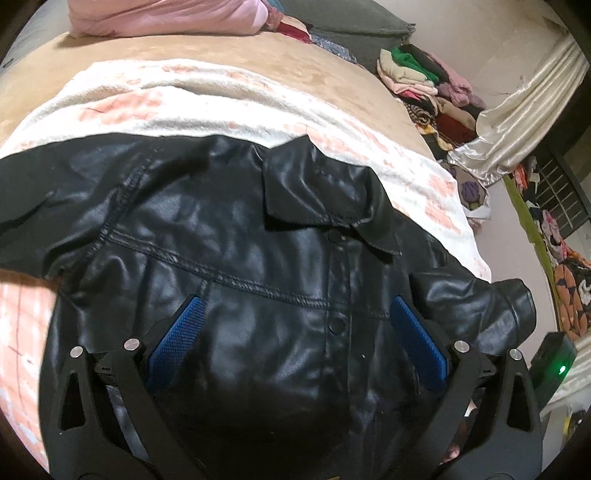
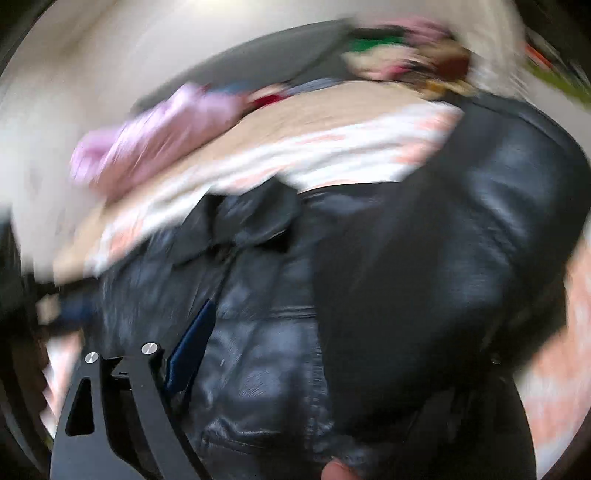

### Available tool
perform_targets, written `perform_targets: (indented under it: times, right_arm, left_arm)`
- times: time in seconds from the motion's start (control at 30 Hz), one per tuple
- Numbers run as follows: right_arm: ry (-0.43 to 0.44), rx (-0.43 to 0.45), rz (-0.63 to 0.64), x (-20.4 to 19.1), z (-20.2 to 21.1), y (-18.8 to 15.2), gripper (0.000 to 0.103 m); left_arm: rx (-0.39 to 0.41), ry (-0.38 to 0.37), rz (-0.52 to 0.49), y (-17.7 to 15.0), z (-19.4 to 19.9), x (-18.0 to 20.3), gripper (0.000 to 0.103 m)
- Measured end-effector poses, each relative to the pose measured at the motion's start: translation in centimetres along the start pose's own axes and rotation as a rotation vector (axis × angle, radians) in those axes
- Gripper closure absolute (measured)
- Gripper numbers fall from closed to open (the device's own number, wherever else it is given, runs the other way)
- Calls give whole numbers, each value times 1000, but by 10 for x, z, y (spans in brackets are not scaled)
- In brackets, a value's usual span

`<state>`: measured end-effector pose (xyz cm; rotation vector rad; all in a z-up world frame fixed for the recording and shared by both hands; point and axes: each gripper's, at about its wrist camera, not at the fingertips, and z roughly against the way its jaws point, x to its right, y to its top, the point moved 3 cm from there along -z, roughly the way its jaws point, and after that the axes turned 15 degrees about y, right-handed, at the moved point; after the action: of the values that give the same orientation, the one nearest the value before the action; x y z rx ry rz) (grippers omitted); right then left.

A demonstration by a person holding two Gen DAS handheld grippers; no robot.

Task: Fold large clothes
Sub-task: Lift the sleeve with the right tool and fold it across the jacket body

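A black leather jacket (image 1: 236, 236) lies front up on a white and pink towel (image 1: 229, 99) on the bed, collar (image 1: 317, 195) toward the far side. My left gripper (image 1: 295, 314) is open just above the jacket's chest, blue pads (image 1: 181, 328) apart on either side of the snap placket. The right wrist view is blurred by motion. It shows the same jacket (image 2: 280, 295), with a sleeve or side panel (image 2: 461, 236) raised over the right half. Only the right gripper's left finger (image 2: 192, 339) shows; the other is hidden behind the leather.
A tan blanket (image 1: 207, 51) covers the bed. A pink folded garment (image 1: 166, 18) lies at the far edge. A pile of mixed clothes (image 1: 432, 85) sits at the far right, beside a cream curtain (image 1: 517, 110). More clothes hang along the right wall (image 1: 569, 280).
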<state>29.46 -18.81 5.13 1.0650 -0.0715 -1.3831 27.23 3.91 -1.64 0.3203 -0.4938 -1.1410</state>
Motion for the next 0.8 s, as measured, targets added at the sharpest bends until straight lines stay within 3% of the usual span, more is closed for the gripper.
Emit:
perform_targets:
  times: [0.1,0.13,0.2,0.23,0.27,0.37,0.43,0.57,0.8]
  right_arm:
    - [-49,128,-118,18,22,4,18]
    - [-60,166,-138,22,27,5,26]
    - [-68,240,-180,29,42,11,50]
    - [-75,271,-170,30,47,14,80]
    - [-65,287,-139,27,50,18,89]
    - [14,314,-68,14,55,35,89]
    - [107,316,28,-9,57,46,90]
    - [196,273,273,-63,48,50,92]
    - [203,114,417,-98,7,20,92]
  left_arm:
    - [-12,-26,-17,-6,-1,10,8]
    - [-19,-38,-31,-8,-1,16,8]
    - [-27,-56,-48,-10,-1,23,8]
    - [-29,-69,-66,-11,1,30,8]
    - [-31,-75,-76,-12,2,33,8]
    - [-42,-134,-73,-7,10,39,8]
    - [-27,-171,-48,1,20,34,8]
    - [29,-182,6,21,40,12,8]
    - [48,-184,150,37,46,-43,8]
